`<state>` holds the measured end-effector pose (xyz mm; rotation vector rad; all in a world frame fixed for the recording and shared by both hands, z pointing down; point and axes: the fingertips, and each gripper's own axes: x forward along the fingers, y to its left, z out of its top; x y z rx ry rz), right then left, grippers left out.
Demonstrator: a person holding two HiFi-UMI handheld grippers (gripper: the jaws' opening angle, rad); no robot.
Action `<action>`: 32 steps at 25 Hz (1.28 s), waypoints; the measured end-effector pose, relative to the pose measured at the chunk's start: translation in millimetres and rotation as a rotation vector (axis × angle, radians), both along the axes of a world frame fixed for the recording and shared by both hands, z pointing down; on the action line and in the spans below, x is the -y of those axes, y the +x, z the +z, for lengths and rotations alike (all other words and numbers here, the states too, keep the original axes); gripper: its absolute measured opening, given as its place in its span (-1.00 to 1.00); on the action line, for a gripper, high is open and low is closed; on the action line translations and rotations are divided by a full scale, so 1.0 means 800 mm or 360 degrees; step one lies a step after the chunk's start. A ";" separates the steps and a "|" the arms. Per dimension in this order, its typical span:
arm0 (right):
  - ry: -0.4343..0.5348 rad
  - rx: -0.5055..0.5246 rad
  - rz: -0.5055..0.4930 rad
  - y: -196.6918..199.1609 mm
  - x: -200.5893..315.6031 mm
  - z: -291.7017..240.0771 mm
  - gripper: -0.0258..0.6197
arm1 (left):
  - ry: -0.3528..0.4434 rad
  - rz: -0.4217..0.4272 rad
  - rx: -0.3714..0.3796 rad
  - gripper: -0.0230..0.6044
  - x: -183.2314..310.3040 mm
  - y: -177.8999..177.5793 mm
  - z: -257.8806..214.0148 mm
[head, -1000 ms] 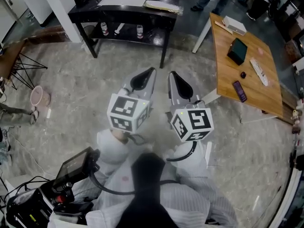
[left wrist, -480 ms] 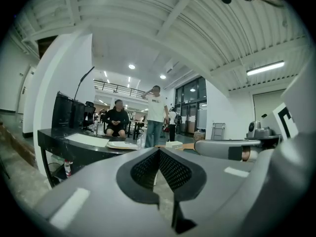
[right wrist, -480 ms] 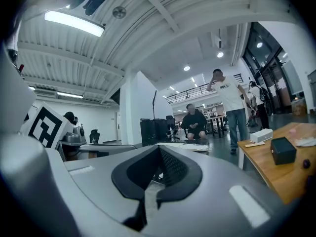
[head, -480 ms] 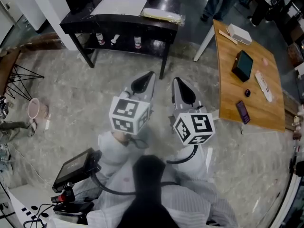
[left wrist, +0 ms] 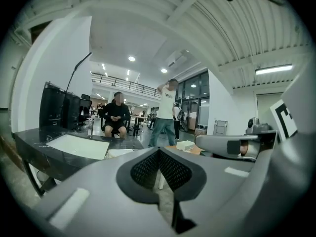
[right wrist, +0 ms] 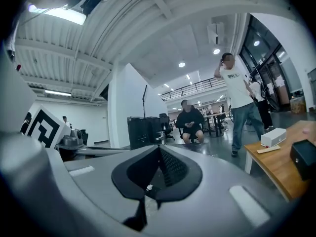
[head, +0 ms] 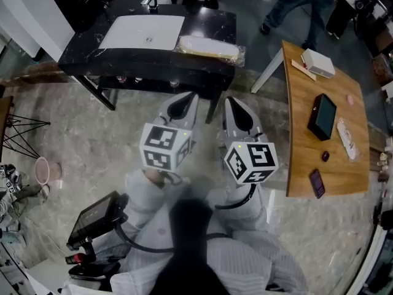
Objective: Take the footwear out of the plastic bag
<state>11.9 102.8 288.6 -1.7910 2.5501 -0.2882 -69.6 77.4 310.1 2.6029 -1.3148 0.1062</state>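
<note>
A clear plastic bag with something pale and flat inside lies on the right end of a black table, beside a white flat sheet. What is in the bag cannot be made out. My left gripper and right gripper are held side by side at chest height, pointing toward that table and short of its front edge. Both are shut with nothing between the jaws. In the left gripper view the left gripper is pressed together, and the right gripper shows the same in its own view.
A wooden table stands to the right with a black box, a white box and a phone. One person sits and another stands beyond the black table. A pink cup sits on the floor at left.
The black table and the bag have come closer and lower in the head view; the wooden table has slid nearer too. Both grippers stay shut, side by side.
</note>
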 end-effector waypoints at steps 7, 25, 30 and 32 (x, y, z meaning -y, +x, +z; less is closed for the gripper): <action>-0.0080 0.0004 0.0003 0.033 0.156 0.049 -0.88 | -0.0102 0.0027 0.0031 -0.93 0.155 0.023 0.053; -0.0752 0.0185 -0.0312 0.141 0.441 0.164 -0.88 | -0.0744 0.0261 -0.0005 -0.92 0.466 0.032 0.139; -0.1054 0.0384 -0.0343 0.194 0.436 0.220 -0.87 | -0.1048 0.0445 -0.0094 -0.32 0.476 -0.011 0.173; -0.1140 0.0502 -0.0410 0.209 0.435 0.236 -0.74 | -0.1120 0.0490 -0.0086 -0.24 0.480 -0.025 0.185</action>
